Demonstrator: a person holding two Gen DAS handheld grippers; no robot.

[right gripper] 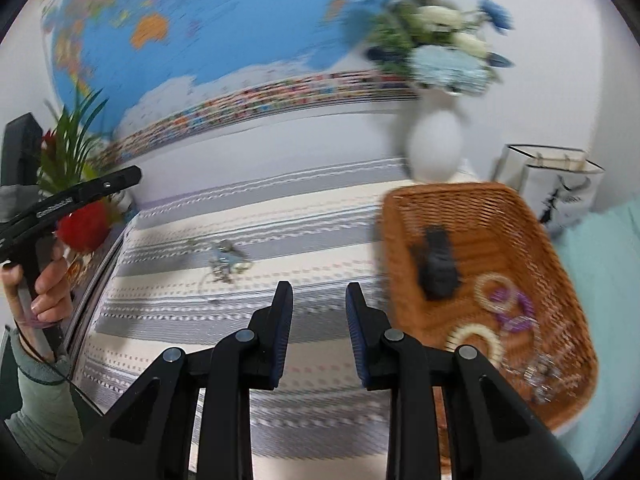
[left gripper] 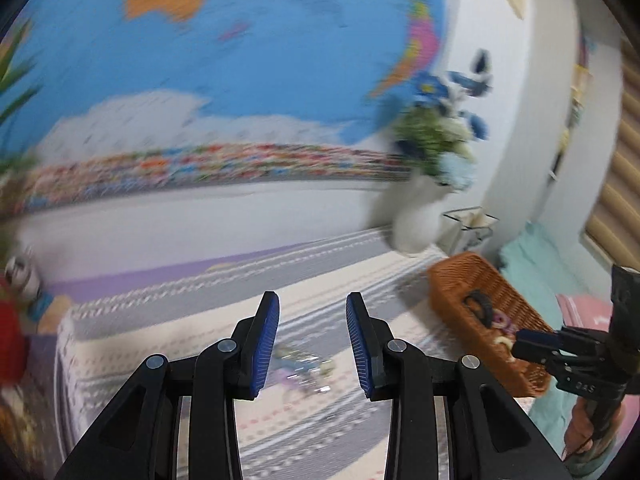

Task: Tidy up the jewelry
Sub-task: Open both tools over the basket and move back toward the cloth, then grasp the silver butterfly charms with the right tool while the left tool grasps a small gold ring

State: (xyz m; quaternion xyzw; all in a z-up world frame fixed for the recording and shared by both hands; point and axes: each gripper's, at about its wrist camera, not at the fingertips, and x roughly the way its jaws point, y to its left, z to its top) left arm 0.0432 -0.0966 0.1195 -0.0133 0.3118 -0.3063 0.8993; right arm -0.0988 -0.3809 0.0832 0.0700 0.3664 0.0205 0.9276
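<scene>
An orange wicker basket [right gripper: 472,204] sits at the right of a striped cloth [right gripper: 260,216]. It holds a black item [right gripper: 436,264], cream and purple bracelets [right gripper: 500,300] and a silver chain [right gripper: 548,376]. A blurred piece of jewelry [right gripper: 226,260] lies on the cloth left of the basket; in the left wrist view it [left gripper: 304,364] lies just below my open, empty left gripper [left gripper: 312,344]. My right gripper [right gripper: 320,332] is open and empty above the cloth beside the basket; it also shows in the left wrist view [left gripper: 524,340] over the basket [left gripper: 460,276].
A white vase of blue and white flowers [right gripper: 436,148] stands behind the basket. A clear box [right gripper: 552,176] is at the back right. A green plant with red decoration [right gripper: 80,200] stands at the left. A world map [right gripper: 192,28] covers the wall.
</scene>
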